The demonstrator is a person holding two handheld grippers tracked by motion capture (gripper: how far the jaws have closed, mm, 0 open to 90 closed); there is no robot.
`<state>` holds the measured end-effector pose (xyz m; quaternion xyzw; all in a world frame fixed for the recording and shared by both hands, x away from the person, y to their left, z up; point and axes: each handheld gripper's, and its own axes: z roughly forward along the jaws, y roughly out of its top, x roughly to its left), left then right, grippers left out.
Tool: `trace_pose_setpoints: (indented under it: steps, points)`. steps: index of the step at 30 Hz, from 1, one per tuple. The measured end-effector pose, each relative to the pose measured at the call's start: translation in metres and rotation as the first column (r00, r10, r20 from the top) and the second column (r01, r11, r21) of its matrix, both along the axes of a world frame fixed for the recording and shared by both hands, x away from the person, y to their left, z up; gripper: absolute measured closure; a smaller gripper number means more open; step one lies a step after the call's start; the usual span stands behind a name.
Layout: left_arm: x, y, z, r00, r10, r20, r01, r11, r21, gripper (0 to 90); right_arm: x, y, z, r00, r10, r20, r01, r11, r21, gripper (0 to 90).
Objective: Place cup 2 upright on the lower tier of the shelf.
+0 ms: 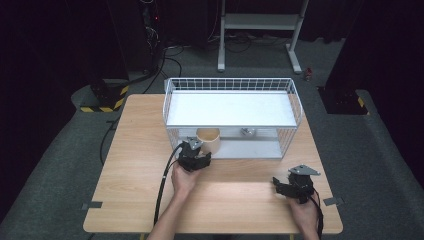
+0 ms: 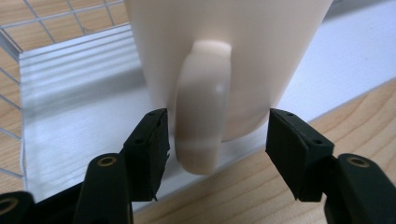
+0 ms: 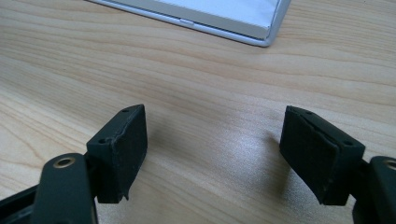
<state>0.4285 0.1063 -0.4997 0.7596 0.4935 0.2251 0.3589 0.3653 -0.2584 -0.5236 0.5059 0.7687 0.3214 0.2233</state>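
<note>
A cream mug (image 1: 209,137) stands at the front of the lower shelf of a white wire rack (image 1: 296,102). In the left gripper view the mug (image 2: 224,56) is close, and its handle (image 2: 203,121) points at the camera. My left gripper (image 1: 195,152) is open, with its jaws on either side of the handle; the left jaw is almost against it. My right gripper (image 1: 279,186) is open low over the table's front right. Nothing but bare wood lies between the jaws of the right gripper (image 3: 212,154).
The rack stands at the back middle of the wooden table (image 1: 135,165), with a solid white upper shelf (image 1: 230,107). A small metallic object (image 1: 246,132) lies on the lower shelf (image 2: 70,107), right of the mug. A corner of the rack's base (image 3: 243,21) lies ahead of the right gripper.
</note>
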Motion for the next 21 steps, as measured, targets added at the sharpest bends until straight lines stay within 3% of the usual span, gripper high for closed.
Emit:
trace_pose_setpoints:
  steps: [8,14,21]
  points:
    - [0.004,-0.001,-0.004,0.9999,0.011,-0.006,-0.011,0.9999,-0.001,48.1,0.000,0.000,0.000,1.0000,0.001,0.000,-0.001,1.000,0.000,23.3]
    - [0.009,-0.004,-0.001,0.9999,0.009,-0.007,-0.008,0.9995,0.031,54.2,0.000,0.000,0.000,1.0000,0.000,0.000,0.000,1.000,0.000,23.3]
    - [0.016,-0.006,-0.001,0.9996,0.023,-0.019,-0.023,0.9997,-0.007,60.6,0.000,0.000,0.000,1.0000,0.000,0.000,0.000,1.000,0.000,23.2]
